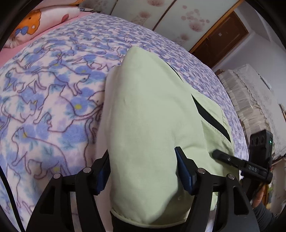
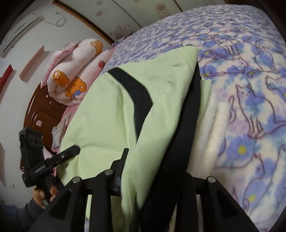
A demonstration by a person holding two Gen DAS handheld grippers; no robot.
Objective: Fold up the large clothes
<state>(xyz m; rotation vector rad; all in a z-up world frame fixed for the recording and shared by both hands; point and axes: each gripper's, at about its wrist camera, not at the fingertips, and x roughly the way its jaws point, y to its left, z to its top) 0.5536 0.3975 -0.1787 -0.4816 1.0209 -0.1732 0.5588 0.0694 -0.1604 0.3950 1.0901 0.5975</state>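
A light green garment with black trim [image 1: 148,114] lies folded on the bed, its near end lifted. In the left wrist view my left gripper [image 1: 143,169] has its two fingers either side of a thick bunch of the green cloth and is shut on it. In the right wrist view my right gripper [image 2: 153,171] is shut on the garment [image 2: 110,110] where green cloth and a black band meet; its right finger is hidden by cloth. Each gripper shows in the other's view, the right one [image 1: 219,155] and the left one [image 2: 71,150], both at the garment's near edge.
A fleece blanket with blue flowers and cat outlines [image 1: 44,100] covers the bed. A rolled pink quilt with orange bears [image 2: 75,71] lies by the brown headboard [image 2: 42,110]. A cloth-covered stack [image 1: 250,100] stands to the bed's right, with sliding closet doors [image 1: 160,14] behind.
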